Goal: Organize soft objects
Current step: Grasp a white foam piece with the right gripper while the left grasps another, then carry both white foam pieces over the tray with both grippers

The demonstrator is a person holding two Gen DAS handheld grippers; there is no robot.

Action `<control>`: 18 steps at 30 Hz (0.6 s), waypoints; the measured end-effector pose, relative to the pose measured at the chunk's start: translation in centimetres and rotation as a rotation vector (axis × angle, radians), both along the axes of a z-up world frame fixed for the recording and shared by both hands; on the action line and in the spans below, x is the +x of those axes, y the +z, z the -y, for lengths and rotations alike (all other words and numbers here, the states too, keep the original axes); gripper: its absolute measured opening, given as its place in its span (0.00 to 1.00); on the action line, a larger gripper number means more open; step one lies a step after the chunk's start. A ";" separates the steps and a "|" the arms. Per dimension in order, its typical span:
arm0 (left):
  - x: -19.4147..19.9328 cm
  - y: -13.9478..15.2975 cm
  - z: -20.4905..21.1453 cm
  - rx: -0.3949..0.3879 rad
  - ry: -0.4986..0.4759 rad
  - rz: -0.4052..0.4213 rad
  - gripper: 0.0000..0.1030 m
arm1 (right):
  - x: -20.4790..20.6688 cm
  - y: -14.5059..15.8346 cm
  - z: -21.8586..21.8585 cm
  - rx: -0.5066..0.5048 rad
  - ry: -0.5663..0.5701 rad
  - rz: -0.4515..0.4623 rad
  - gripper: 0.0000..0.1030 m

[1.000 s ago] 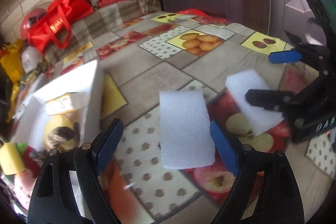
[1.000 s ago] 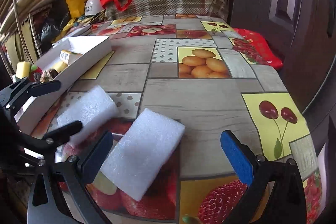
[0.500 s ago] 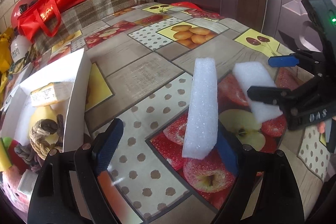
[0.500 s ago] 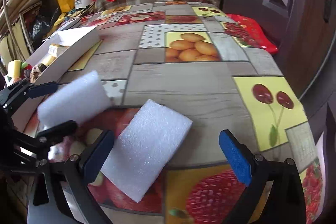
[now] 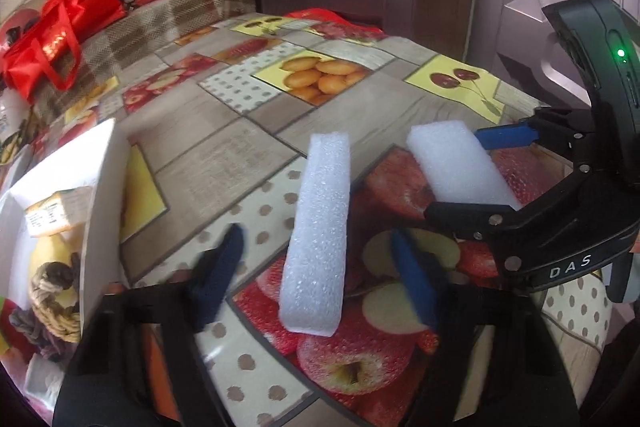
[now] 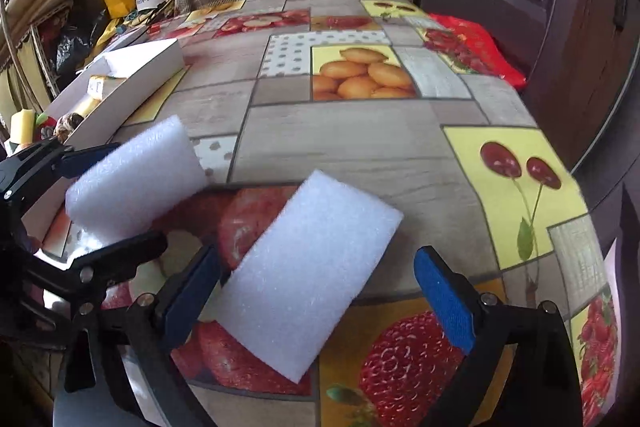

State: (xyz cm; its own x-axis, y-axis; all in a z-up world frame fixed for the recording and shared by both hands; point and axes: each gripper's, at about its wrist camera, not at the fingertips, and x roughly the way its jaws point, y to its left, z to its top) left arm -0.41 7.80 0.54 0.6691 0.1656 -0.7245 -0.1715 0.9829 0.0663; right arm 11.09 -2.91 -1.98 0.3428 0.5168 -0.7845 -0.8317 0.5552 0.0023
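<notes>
A fruit-print worktop [image 6: 360, 147] fills both views, a white box [image 5: 102, 187] of soft things at 9 o'clock. The left tongs [image 5: 316, 267] have just been closing around an upended foam slab [image 5: 320, 227], pads not yet pressing; squeeze gently at its middle. The right tongs [image 6: 320, 303], also narrowing, straddle the flat slab [image 6: 312, 267]; centre them first.

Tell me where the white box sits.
The white box stands at the table's left side in both wrist views, left of the two foam blocks, with a rope toy and other soft things inside.
</notes>
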 end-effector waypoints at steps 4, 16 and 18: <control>-0.4 0.3 -0.3 -0.030 -0.005 0.027 0.18 | -1.0 0.3 0.2 0.013 0.058 0.026 0.62; -7.6 4.1 -0.3 0.068 0.143 0.400 0.18 | -2.9 4.6 1.9 0.421 0.005 0.232 0.59; -9.0 4.4 -0.4 0.097 0.175 0.433 0.18 | -3.7 5.2 1.9 0.470 0.006 0.284 0.59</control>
State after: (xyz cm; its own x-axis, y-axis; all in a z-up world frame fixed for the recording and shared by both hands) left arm -9.37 8.24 4.97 0.8620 0.3562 -0.3605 -0.3663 0.9295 0.0425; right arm 7.38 -4.77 3.20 0.5034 0.7917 -0.3462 -0.8389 0.5438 0.0238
